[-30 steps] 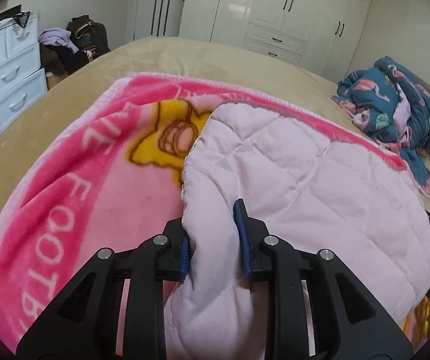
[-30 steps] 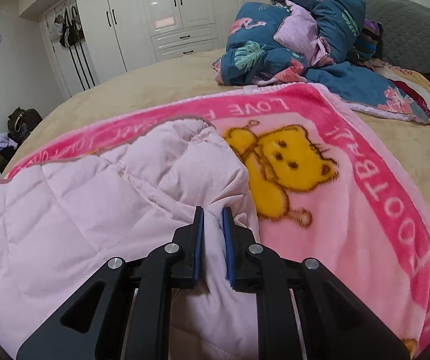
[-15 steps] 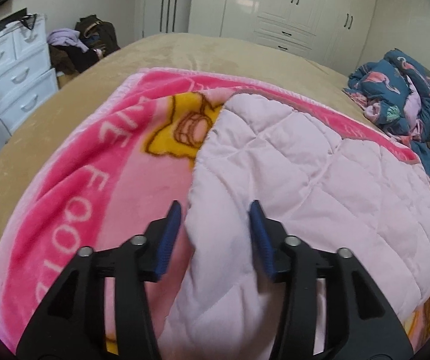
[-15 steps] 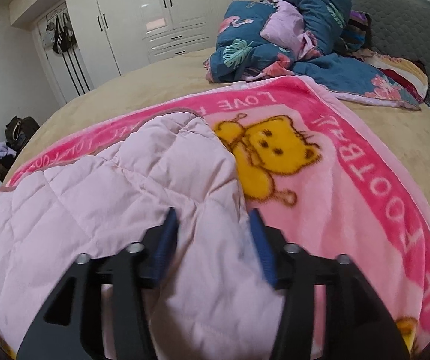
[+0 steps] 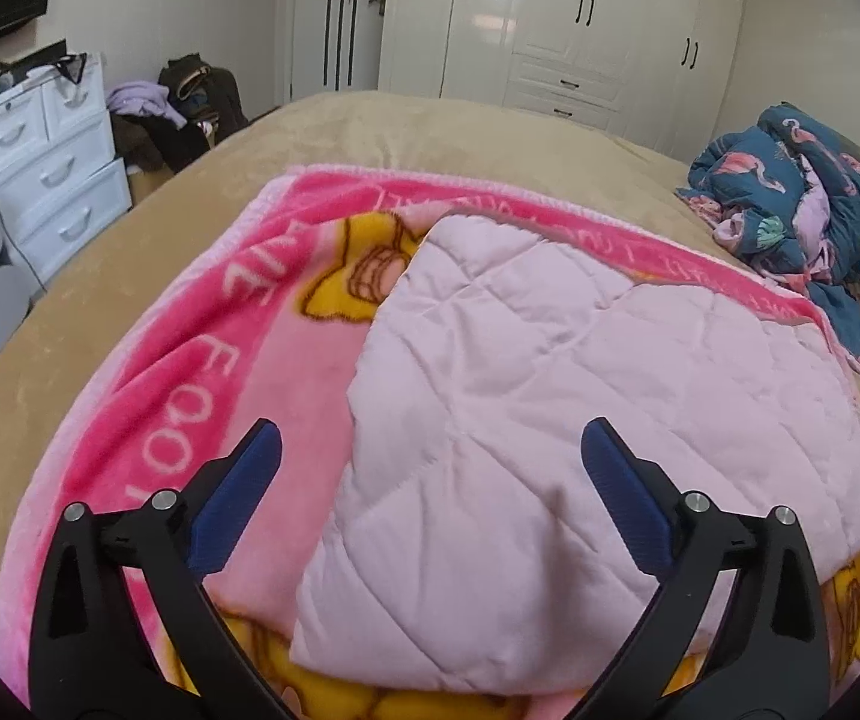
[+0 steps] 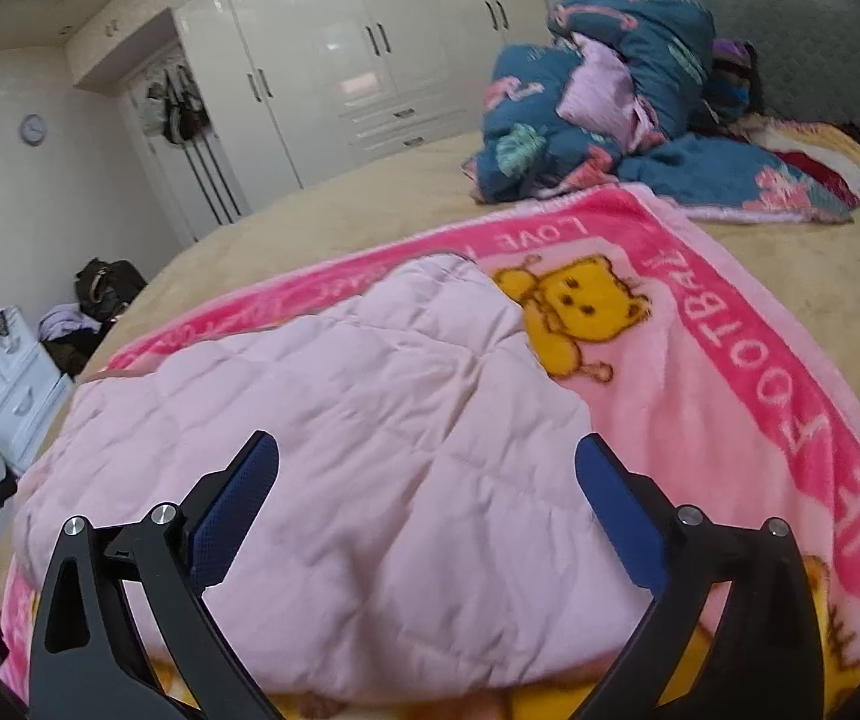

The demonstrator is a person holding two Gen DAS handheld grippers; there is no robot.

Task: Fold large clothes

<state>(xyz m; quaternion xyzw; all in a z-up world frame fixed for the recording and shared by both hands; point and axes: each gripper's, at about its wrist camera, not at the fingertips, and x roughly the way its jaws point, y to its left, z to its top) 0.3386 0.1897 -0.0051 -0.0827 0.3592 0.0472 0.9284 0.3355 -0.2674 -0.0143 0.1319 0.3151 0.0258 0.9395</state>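
Both claws, left claw and right claw, opening, empty above pink quilted garment.

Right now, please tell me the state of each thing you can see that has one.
Left tool: jaws opening, holding nothing.
Right tool: jaws opening, holding nothing.
Pale pink quilted garment: folded, lying flat on the blanket.
Pink bear blanket: spread on the bed.
Blue flamingo bedding: crumpled heap.
Wardrobe doors: closed.
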